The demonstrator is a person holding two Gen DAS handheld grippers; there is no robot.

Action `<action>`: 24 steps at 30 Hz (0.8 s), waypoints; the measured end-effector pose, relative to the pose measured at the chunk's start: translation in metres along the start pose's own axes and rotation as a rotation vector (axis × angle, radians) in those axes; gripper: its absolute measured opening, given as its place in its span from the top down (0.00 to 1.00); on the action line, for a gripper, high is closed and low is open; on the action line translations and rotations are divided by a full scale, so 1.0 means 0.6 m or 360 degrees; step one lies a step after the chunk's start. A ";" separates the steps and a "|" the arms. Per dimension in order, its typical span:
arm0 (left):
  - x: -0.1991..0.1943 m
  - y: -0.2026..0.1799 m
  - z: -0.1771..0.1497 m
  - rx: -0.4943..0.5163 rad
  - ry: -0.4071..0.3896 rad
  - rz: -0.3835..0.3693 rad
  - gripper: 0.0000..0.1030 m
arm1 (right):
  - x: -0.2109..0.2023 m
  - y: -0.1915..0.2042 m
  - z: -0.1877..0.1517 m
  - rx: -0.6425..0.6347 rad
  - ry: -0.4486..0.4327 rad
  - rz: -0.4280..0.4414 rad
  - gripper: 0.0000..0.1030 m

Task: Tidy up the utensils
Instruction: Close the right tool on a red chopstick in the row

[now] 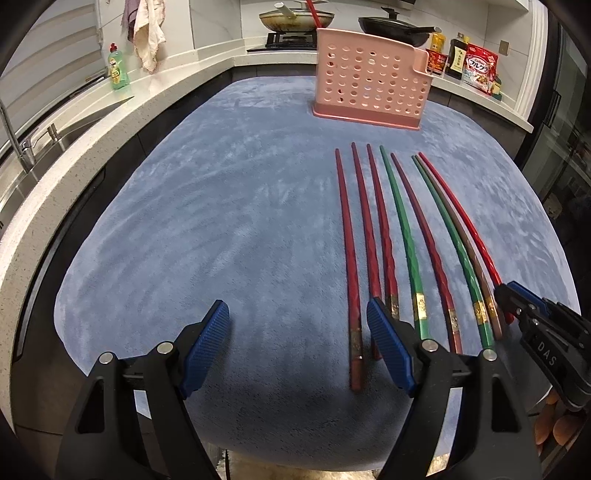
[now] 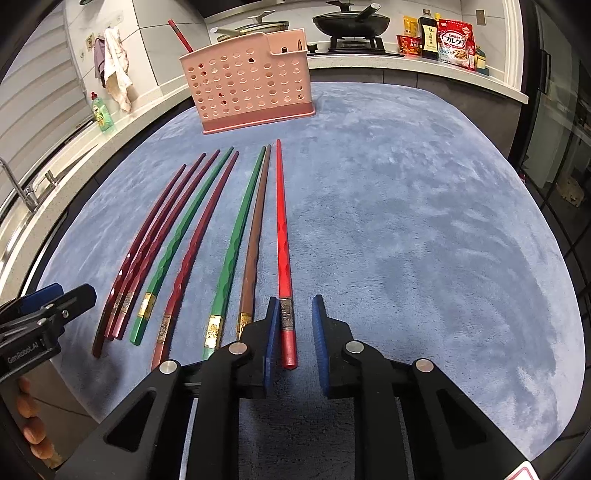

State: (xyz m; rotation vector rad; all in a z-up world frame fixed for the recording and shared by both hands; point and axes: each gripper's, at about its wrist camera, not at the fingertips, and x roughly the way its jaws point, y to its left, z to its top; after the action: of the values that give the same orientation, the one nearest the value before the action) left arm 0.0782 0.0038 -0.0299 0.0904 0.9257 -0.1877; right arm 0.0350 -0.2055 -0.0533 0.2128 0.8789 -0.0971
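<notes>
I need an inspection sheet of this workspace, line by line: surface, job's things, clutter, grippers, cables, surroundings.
Surface: blue mat, flat.
Job's things: eight chopsticks in a row; pink holder upright behind, a lone chopstick inside.
Clutter: nothing seen.
Grippers: left gripper open, leftmost dark red chopstick between its jaws; right gripper open, bright red chopstick between its jaws.
Cables: nothing seen.
Surroundings: sink, soap bottle, pans, food packets.

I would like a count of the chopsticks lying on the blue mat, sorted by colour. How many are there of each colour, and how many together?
Dark red chopsticks: 4
Green chopsticks: 2
Brown chopstick: 1
Bright red chopstick: 1, lying between the right gripper fingers
Total on the mat: 8
</notes>
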 end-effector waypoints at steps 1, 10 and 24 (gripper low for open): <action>0.001 -0.002 -0.002 0.0005 0.0009 -0.0004 0.29 | -0.001 -0.001 -0.001 0.0004 -0.0002 -0.0002 0.88; 0.004 -0.006 -0.014 0.0018 0.0032 -0.0029 0.29 | -0.001 -0.003 -0.003 0.0013 0.0000 0.0003 0.92; 0.020 -0.002 -0.022 0.0002 0.0109 -0.0038 0.38 | -0.002 -0.004 -0.005 0.0020 -0.0001 0.0007 0.92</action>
State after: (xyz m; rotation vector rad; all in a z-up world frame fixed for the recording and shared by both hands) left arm 0.0749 0.0032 -0.0475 0.0874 0.9954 -0.2087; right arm 0.0316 -0.2069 -0.0545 0.2265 0.8773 -0.0984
